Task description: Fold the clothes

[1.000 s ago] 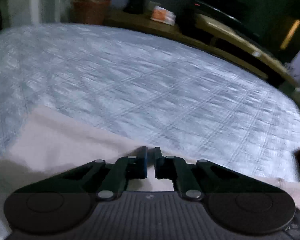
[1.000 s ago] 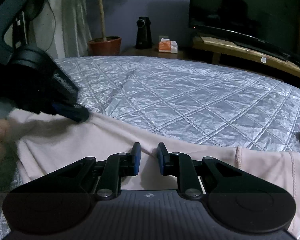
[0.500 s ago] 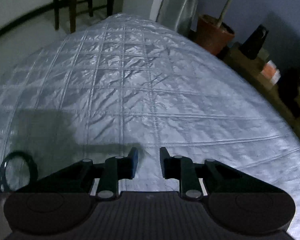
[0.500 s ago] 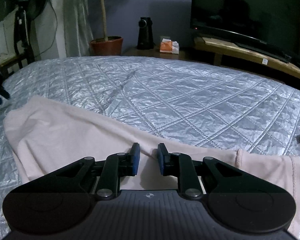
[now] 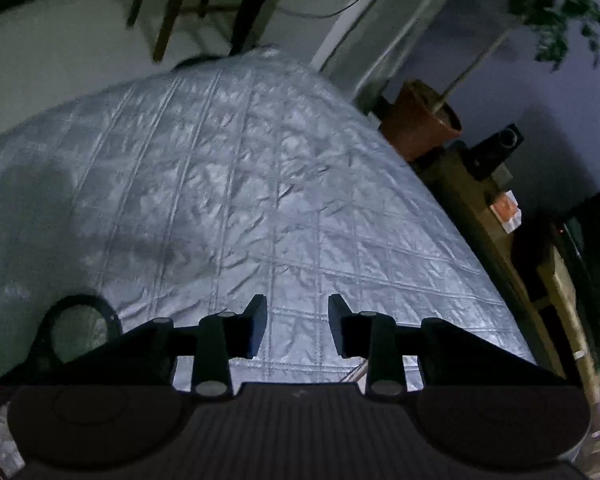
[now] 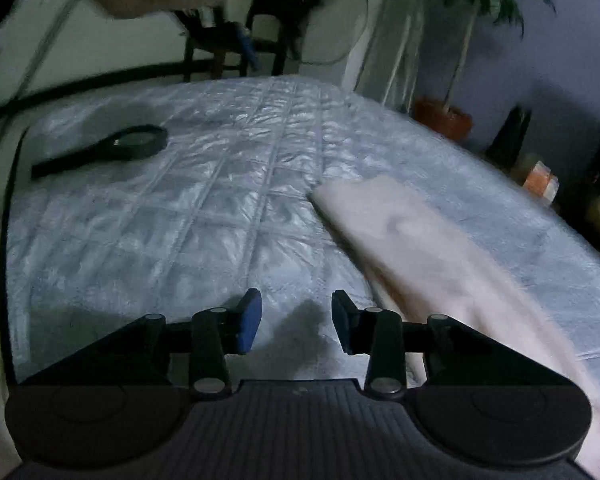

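A: Spreading apart on both sides. The left gripper (image 5: pixel 297 326) has its fingers (image 5: pixel 256 326) widening with only bedspread showing in the gap; the right gripper (image 6: pixel 296 326) is parting its blue-padded fingers (image 6: pixel 249 326) too, and nothing sits between them.

B: So neither one holds the garment?

A: Neither. The pale pink garment (image 6: pixel 428 256) lies just right of the right gripper's fingers, a long folded band running from the near right edge of the bed (image 6: pixel 204 216) up toward its middle. The left wrist view shows no cloth at all, only the quilted silver cover.

B: How will it handle?

A: Light, soft and limp, I'd judge, so it will sag from wherever it is pinched and drag easily over that shiny quilt. Best taken at an end or along a folded edge, catching all the layers at once. The picture is smeared, so I can't be sure how many layers there are.

B: Anything else on the bed?

A: A black magnifying glass (image 6: pixel 112 148) near the far left corner, well apart from the cloth. A potted plant (image 6: pixel 444 118) stands beyond the bed's far edge.
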